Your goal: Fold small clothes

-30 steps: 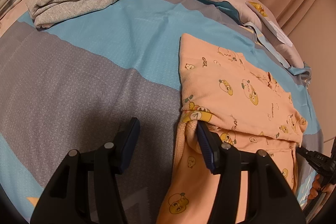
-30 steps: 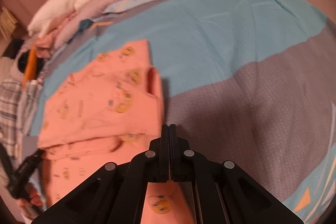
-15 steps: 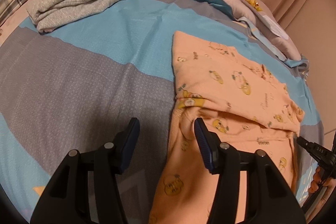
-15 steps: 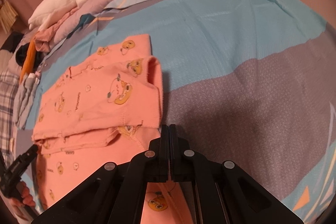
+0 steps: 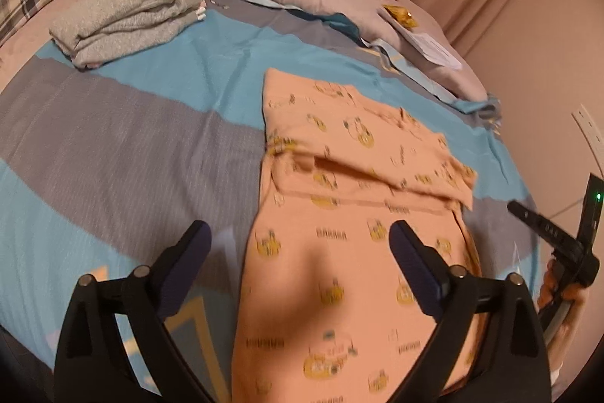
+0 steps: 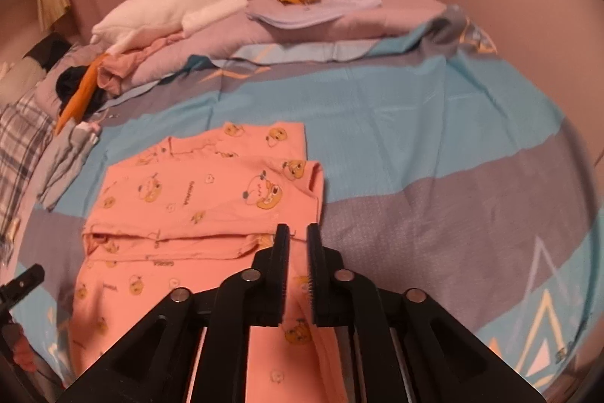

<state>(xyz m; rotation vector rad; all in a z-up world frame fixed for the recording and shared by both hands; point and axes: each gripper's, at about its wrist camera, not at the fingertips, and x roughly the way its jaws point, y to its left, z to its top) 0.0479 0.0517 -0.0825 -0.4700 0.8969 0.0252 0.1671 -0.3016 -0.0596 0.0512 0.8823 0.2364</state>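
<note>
- Left gripper [image 5: 298,240]: we see its jaws spread wide with nothing between them, hovering over the near half of the peach garment [image 5: 339,233]. One finger sits above the bedsheet [image 5: 132,138], the other above the fabric.
- Right gripper [image 6: 298,240]: we see a narrow gap between its jaws and no cloth caught in it. The tips sit just over the near right edge of the folded upper part of the peach garment [image 6: 204,199].
- Peach garment: it lies flat on the blue and grey bedsheet [image 6: 434,157]. Its far part is folded over toward the near part, forming a double layer with a crosswise edge. The near part extends toward the cameras as a single flat layer.
- Surroundings: a folded grey garment [image 5: 124,17] lies at the far left, well apart from the peach one. A white plush goose [image 6: 181,10] rests on the pillows [image 6: 358,17] at the far end.
</note>
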